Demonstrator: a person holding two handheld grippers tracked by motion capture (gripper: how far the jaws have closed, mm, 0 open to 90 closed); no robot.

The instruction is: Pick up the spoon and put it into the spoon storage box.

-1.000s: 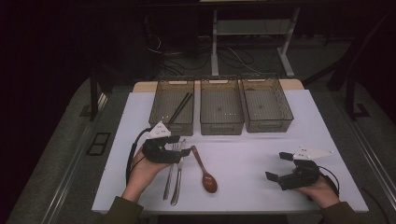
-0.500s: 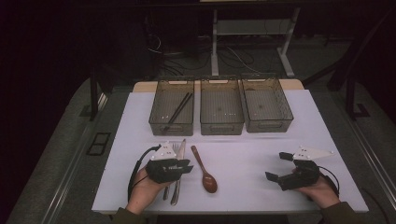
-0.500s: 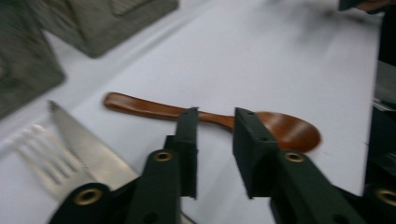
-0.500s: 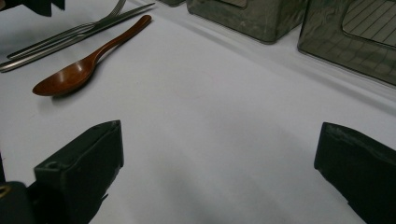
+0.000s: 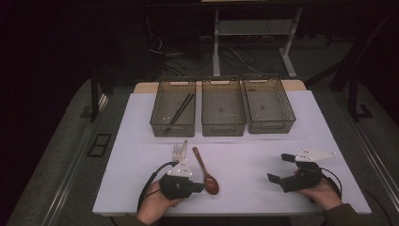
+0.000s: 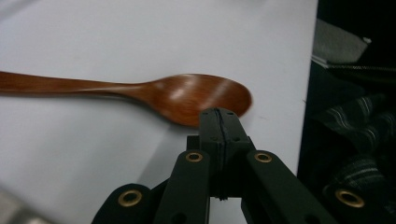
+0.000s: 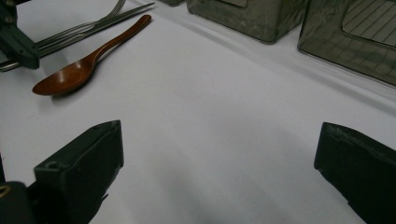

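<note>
The wooden spoon (image 5: 207, 172) lies near the table's (image 5: 141, 141) front edge, handle toward the bins, bowl just beside the left gripper (image 5: 200, 188), whose jaws have just closed empty; the right gripper (image 5: 280, 168), spread, rests well apart.

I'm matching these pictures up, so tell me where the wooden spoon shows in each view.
High view: the wooden spoon lies low and left of centre on the white table, bowl nearest the person, beside the left hand-held gripper.
Left gripper view: it runs from the left edge to the middle, bowl just beyond the shut jaws.
Right gripper view: upper left, bowl low, handle pointing up and right.
Shared landmark: the spoon's rounded bowl on the white table.
</note>
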